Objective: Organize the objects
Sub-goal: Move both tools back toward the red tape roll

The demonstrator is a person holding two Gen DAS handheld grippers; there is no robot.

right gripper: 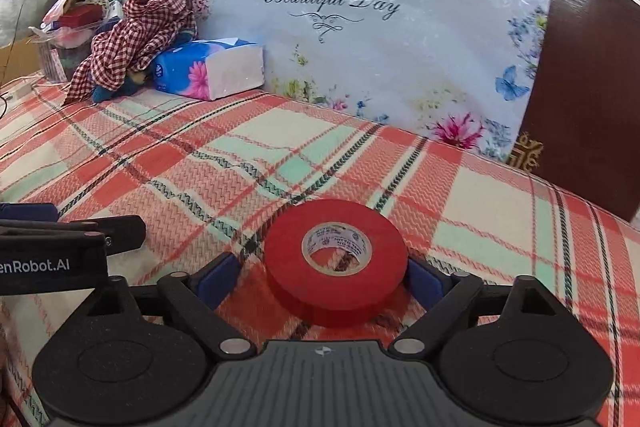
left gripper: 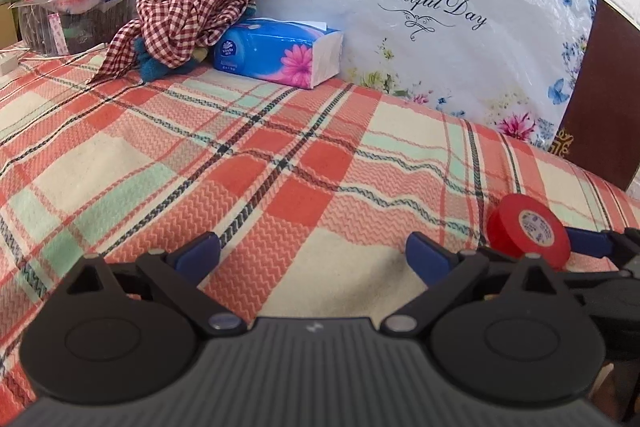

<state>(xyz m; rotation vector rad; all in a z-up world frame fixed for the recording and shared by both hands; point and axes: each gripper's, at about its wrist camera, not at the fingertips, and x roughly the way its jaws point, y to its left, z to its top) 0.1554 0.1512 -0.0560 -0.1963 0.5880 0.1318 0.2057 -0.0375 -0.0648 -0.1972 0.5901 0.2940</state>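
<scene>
A roll of red tape [right gripper: 296, 267] lies flat on the plaid blanket [right gripper: 320, 147], between the fingers of my right gripper [right gripper: 320, 279]. The right pad sits against the roll's side, while a small gap shows at the left pad [right gripper: 218, 277], so the jaws stand open around it. In the left wrist view the same red tape [left gripper: 516, 235] appears at the right, with a blue fingertip [left gripper: 588, 243] of the right gripper beyond it. My left gripper [left gripper: 312, 259] is open over bare blanket [left gripper: 240, 147], with nothing between its fingers, just left of the roll.
A blue tissue pack [left gripper: 276, 51] lies at the far edge beside a red checked cloth [left gripper: 188, 11] heaped over a blue fuzzy item. A plastic-wrapped floral pillow [left gripper: 440, 27] leans on the dark headboard [left gripper: 600, 99]. A cluttered basket [left gripper: 76, 3] stands far left.
</scene>
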